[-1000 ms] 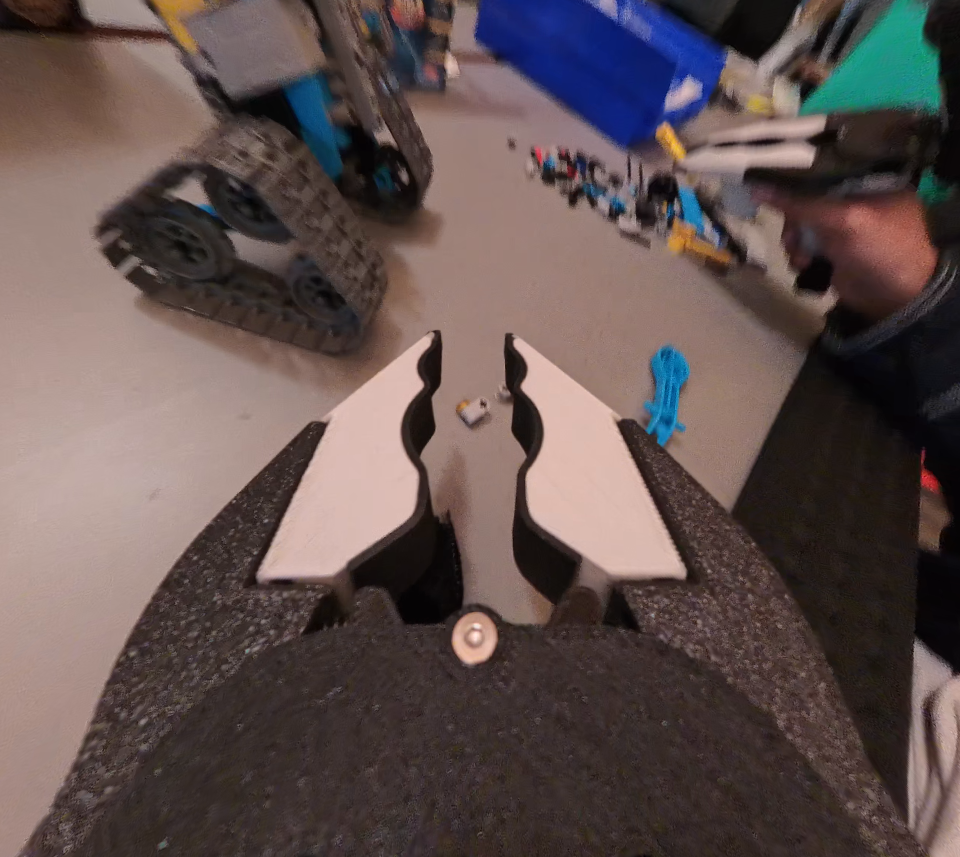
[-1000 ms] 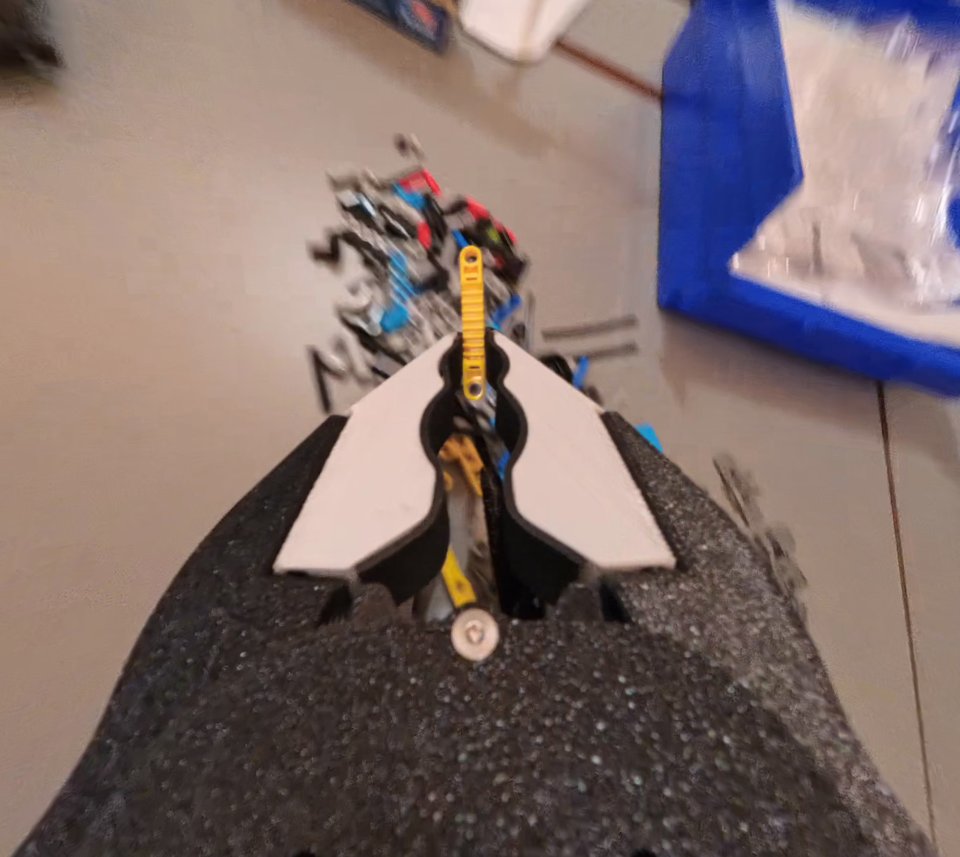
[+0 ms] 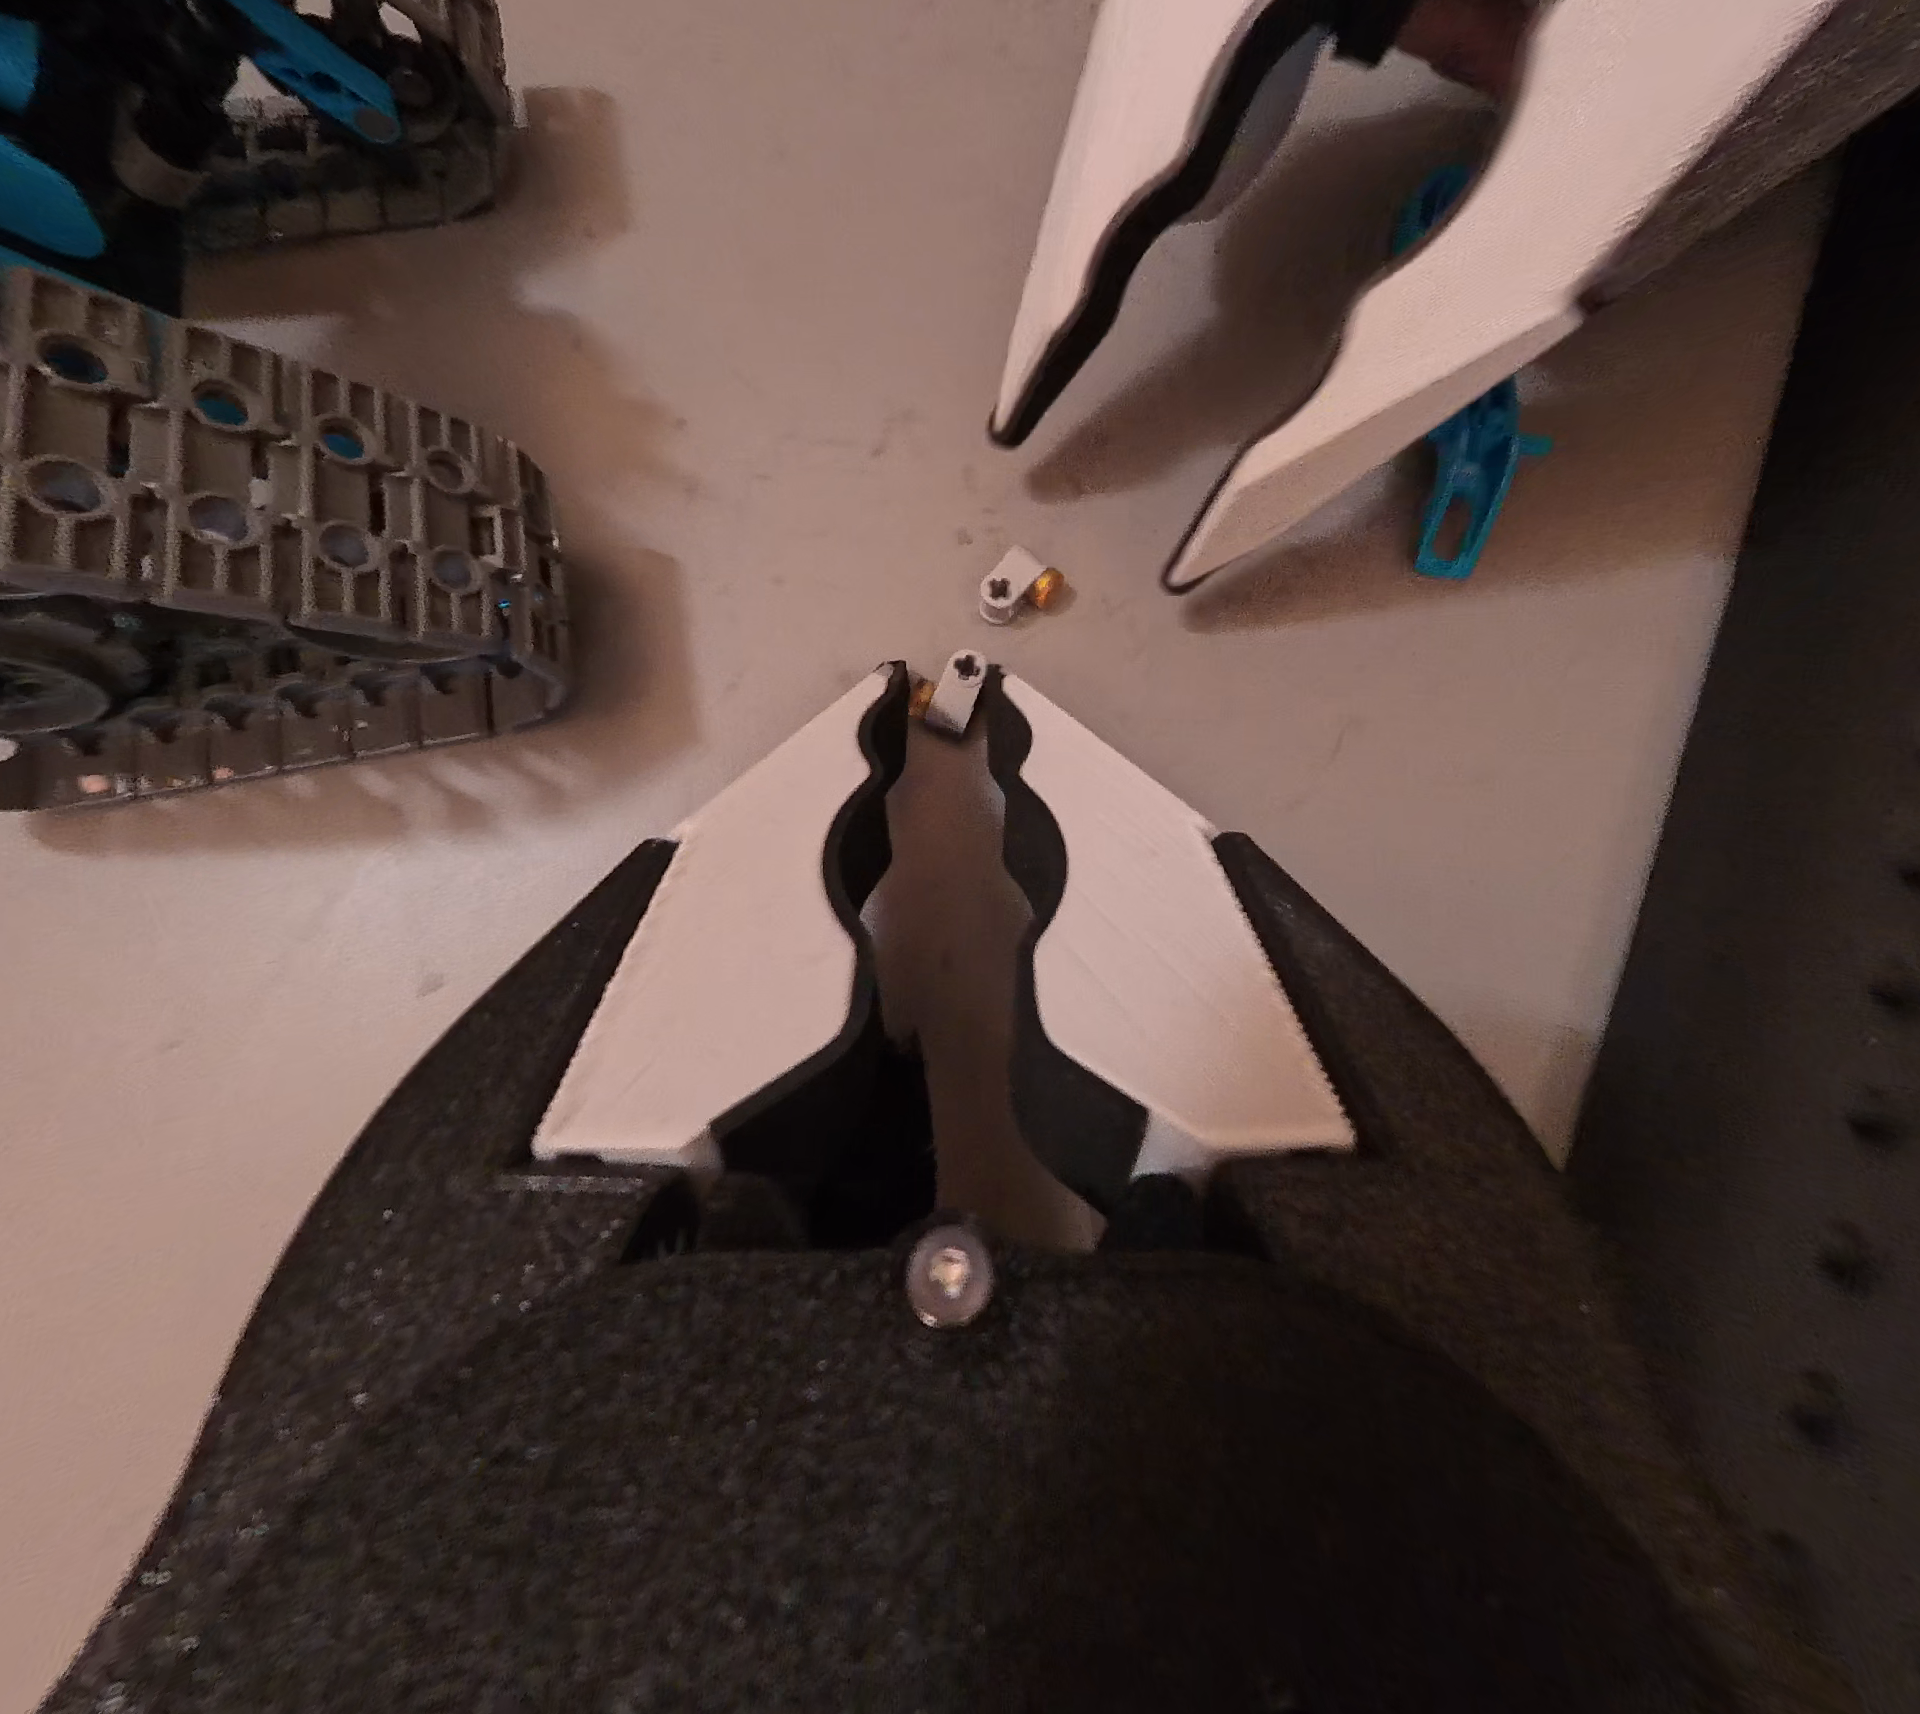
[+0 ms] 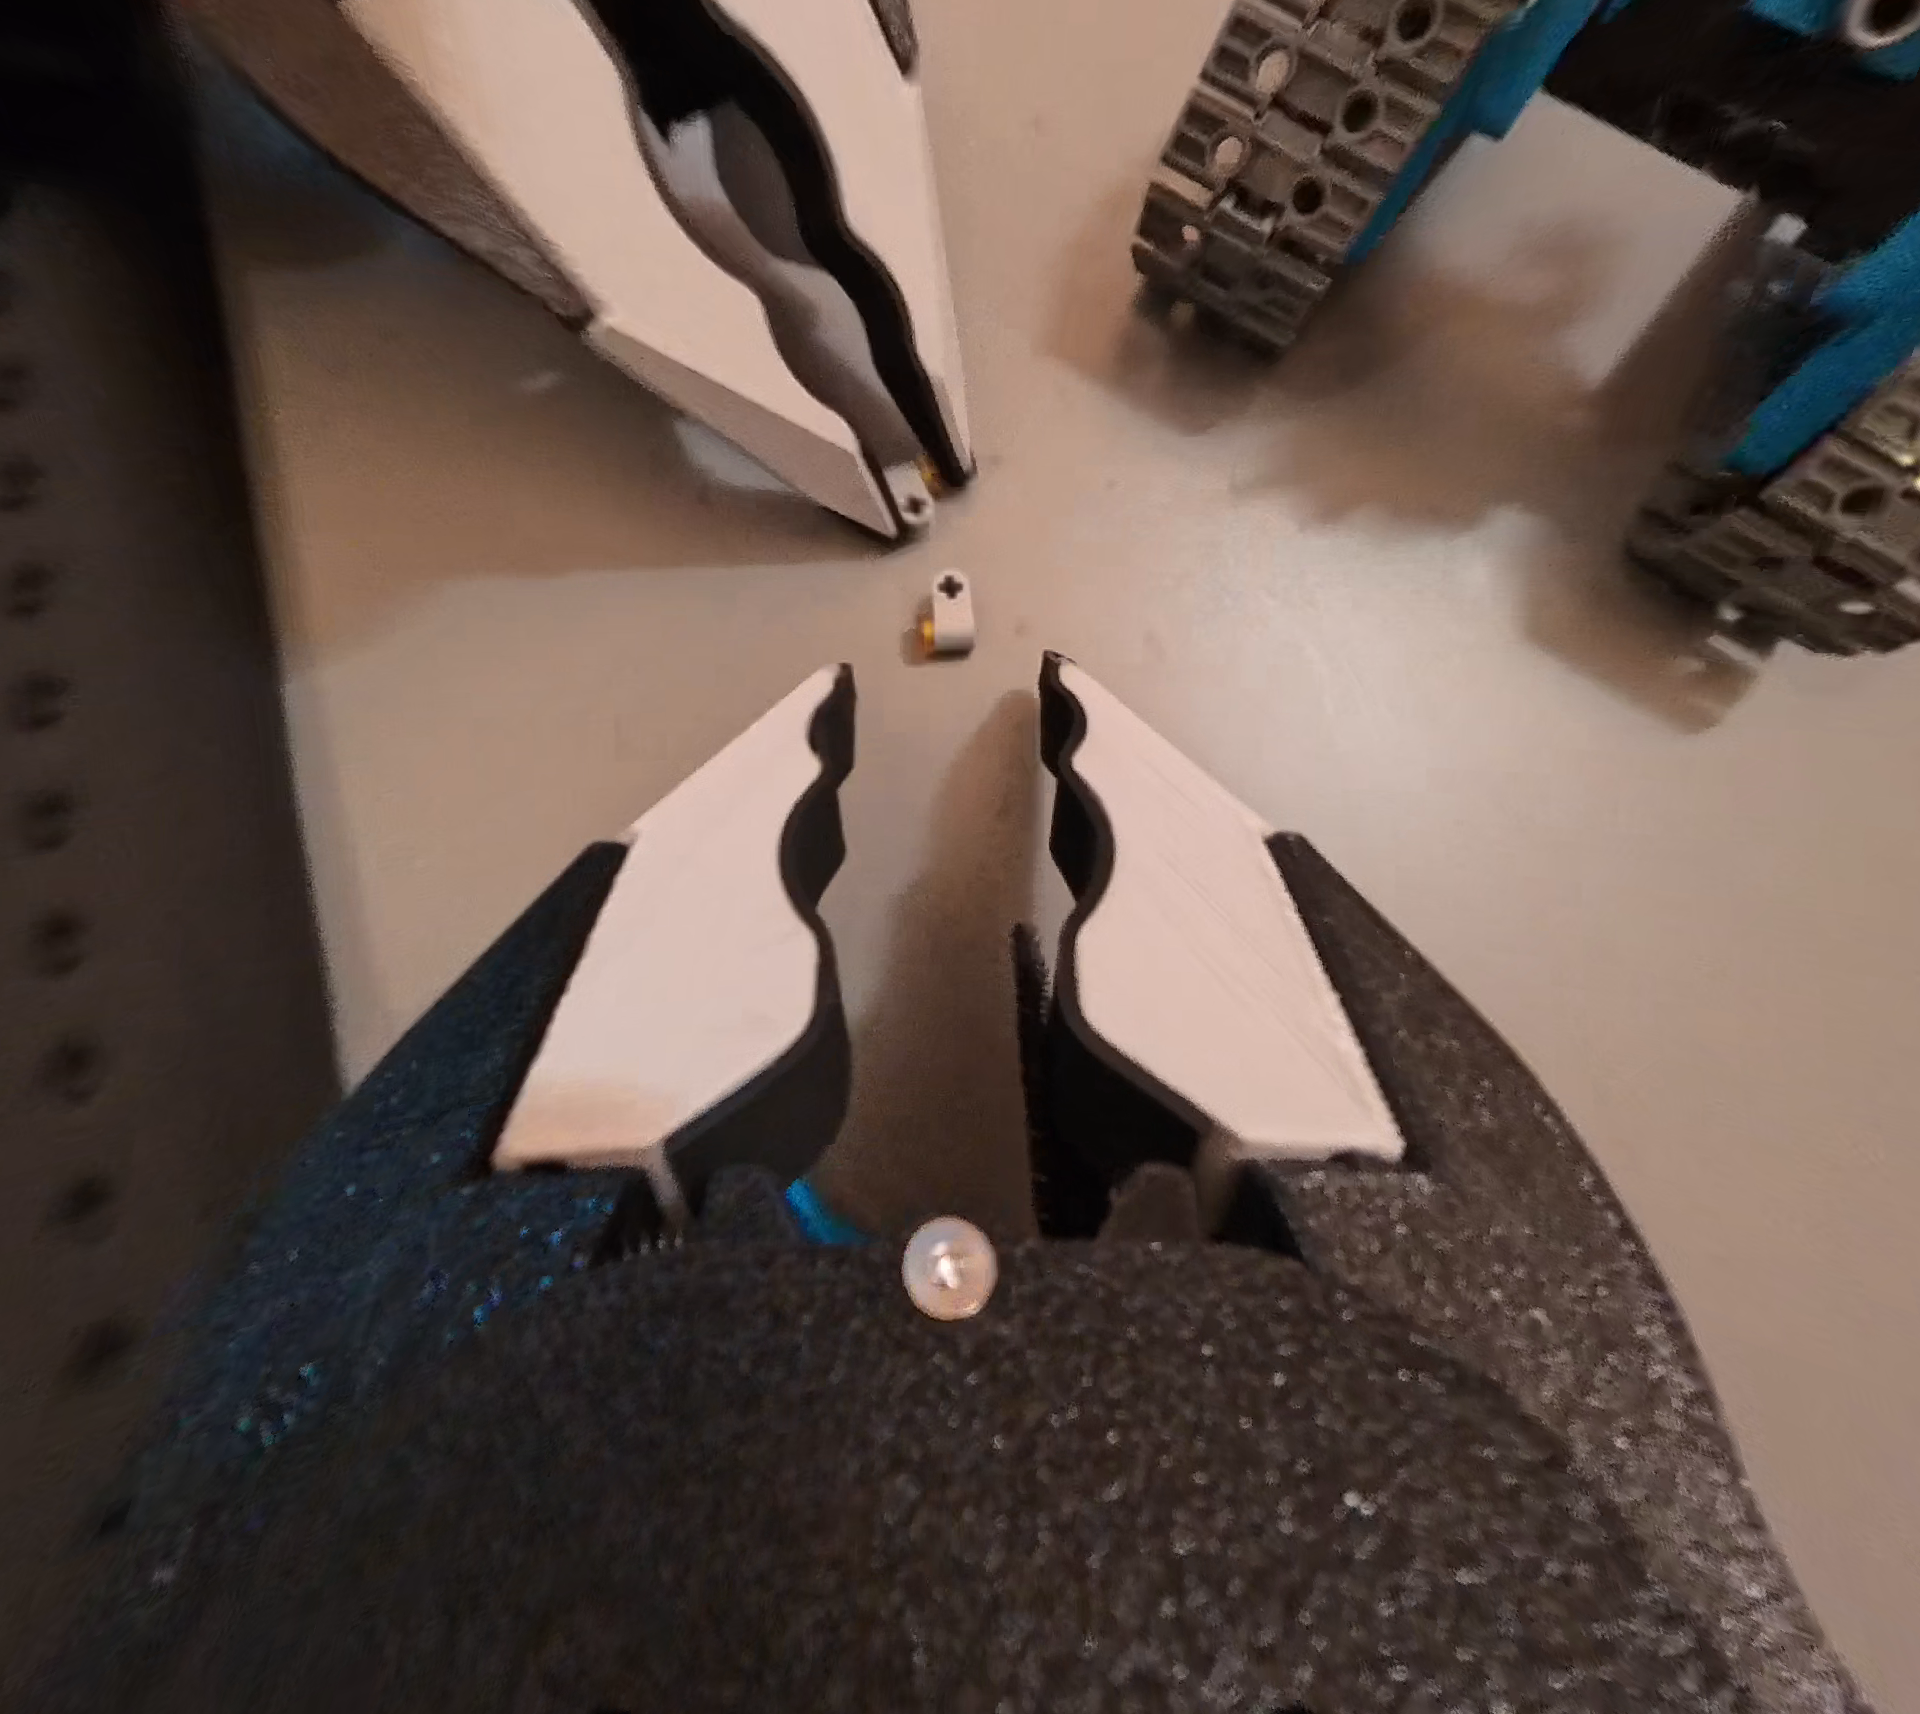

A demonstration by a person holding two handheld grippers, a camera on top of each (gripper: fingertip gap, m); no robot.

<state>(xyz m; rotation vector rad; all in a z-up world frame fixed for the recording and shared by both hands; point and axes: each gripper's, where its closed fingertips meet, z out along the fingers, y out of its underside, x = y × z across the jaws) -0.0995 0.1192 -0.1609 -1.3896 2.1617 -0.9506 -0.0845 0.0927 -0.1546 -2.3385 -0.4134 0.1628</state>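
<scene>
Item 1. Loose connector (image 4: 948, 615): a small white piece with a cross-shaped hole and an orange pin stub on one side. It lies free on the pale table (image 3: 831, 106), touched by nothing. All places below are reckoned from it.

Item 2. My left tongs (image 3: 940, 688): the tips are drawn in close and pinch the held connector (image 3: 956, 693), a second piece of the same kind, white body and orange stub. One finger presses the orange end, the other the white body. The tips sit just beside the loose connector, on my own side of it in the left wrist view. Whether the held piece is off the table or resting on it, I cannot tell.

Item 3. My right tongs (image 4: 945, 677): fingers spread wide, nothing between them. The tips stand just short of the loose connector, one to either side of its line, not touching it. They face my left tongs across it.

Item 4. Tracked model (image 3: 281, 542): grey link treads over black wheels, blue beams above. It stands well apart from the loose connector, to its left in the left wrist view.

Item 5. Blue part (image 3: 1465, 490): a slotted turquoise piece, flat on the table, beyond my right tongs from the loose connector and partly hidden by them.

Item 6. Dark mat (image 3: 1766, 833): perforated, along the table edge, farther out than the blue part.

Standing: one connector gripped, one not gripped.
</scene>
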